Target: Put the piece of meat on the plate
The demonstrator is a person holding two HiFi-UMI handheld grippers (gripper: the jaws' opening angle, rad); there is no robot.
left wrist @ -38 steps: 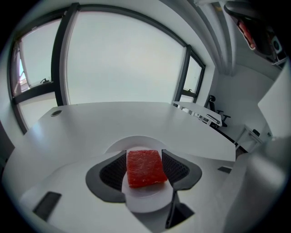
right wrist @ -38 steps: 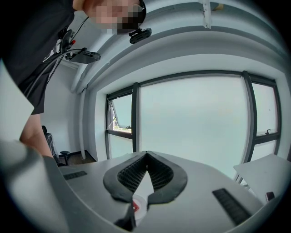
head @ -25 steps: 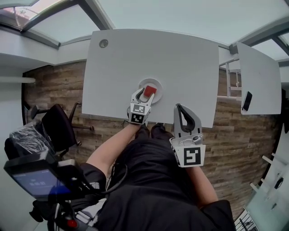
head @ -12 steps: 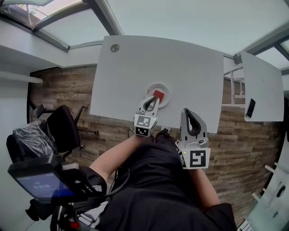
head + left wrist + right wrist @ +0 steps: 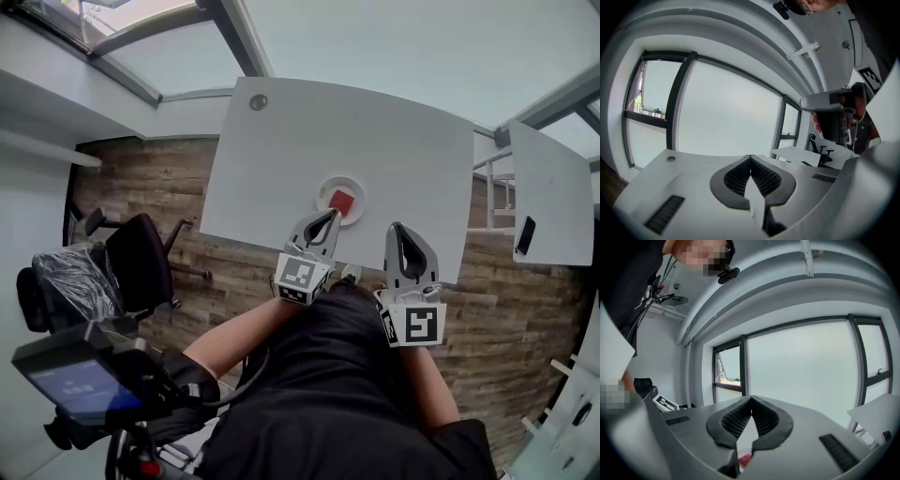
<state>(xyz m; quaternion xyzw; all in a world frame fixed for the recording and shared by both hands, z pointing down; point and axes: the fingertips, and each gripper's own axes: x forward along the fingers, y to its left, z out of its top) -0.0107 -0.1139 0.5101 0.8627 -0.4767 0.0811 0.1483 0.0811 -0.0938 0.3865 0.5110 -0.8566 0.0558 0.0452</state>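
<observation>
While I held both tools out by the near edge of the large white table (image 5: 375, 141), the red, squarish piece of meat (image 5: 342, 201) lay flat in the middle of the small round white plate (image 5: 322, 189). The plate sat on the table close to that near edge.

My left gripper (image 5: 331, 217) had its tips just beside the plate's near rim in the head view, and they were clear of the meat. Its jaws had just been closing. In the left gripper view, its dark ribbed pads (image 5: 733, 180) met at their tips with nothing between them, only the pale tabletop and tall windows beyond.

My right gripper (image 5: 400, 230) was to the right of the plate, near it but not touching it. Its jaws were likewise pressed together at the tips, and the ribbed pads (image 5: 726, 420) were pinching nothing. Low in the right gripper view, through the narrow gap beneath those pads, a sliver of the red meat (image 5: 745, 459) showed.

A small round grey grommet (image 5: 258, 101) was set into the table's far left corner. To the right stood a second white table (image 5: 553, 178) with a dark, flat, phone-like object (image 5: 525, 234) on it. A black office chair (image 5: 141, 267) stood to my left on the wood-patterned floor (image 5: 159, 187).
</observation>
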